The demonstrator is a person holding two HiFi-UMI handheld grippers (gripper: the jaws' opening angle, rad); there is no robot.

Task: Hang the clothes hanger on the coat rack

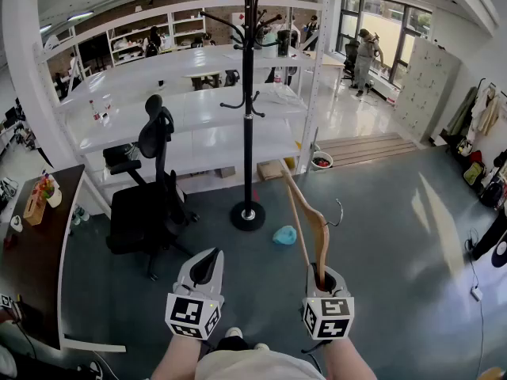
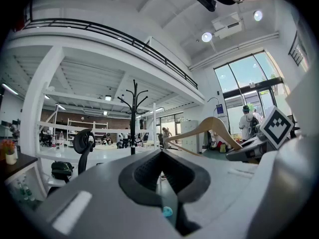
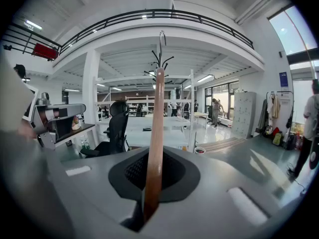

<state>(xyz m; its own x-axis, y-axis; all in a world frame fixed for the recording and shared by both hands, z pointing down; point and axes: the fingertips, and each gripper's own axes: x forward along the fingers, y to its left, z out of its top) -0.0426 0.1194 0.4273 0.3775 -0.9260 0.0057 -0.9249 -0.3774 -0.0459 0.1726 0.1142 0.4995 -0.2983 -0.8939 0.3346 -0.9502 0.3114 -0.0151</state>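
A wooden clothes hanger (image 1: 313, 224) with a metal hook stands up out of my right gripper (image 1: 326, 279), which is shut on one end of it. In the right gripper view the hanger (image 3: 155, 133) rises from between the jaws, its hook at the top. The black coat rack (image 1: 249, 93) stands on a round base straight ahead, several steps away; it shows small in the left gripper view (image 2: 135, 113) and behind the hanger in the right gripper view (image 3: 160, 63). My left gripper (image 1: 204, 269) is shut and holds nothing; its view also catches the hanger (image 2: 209, 131) to the right.
A black office chair (image 1: 150, 196) stands left of the rack. White shelving (image 1: 190, 117) runs behind it. A dark desk (image 1: 36, 252) lies at the left. A blue cloth (image 1: 285, 235) lies on the grey floor near the rack's base. People stand far off by the windows.
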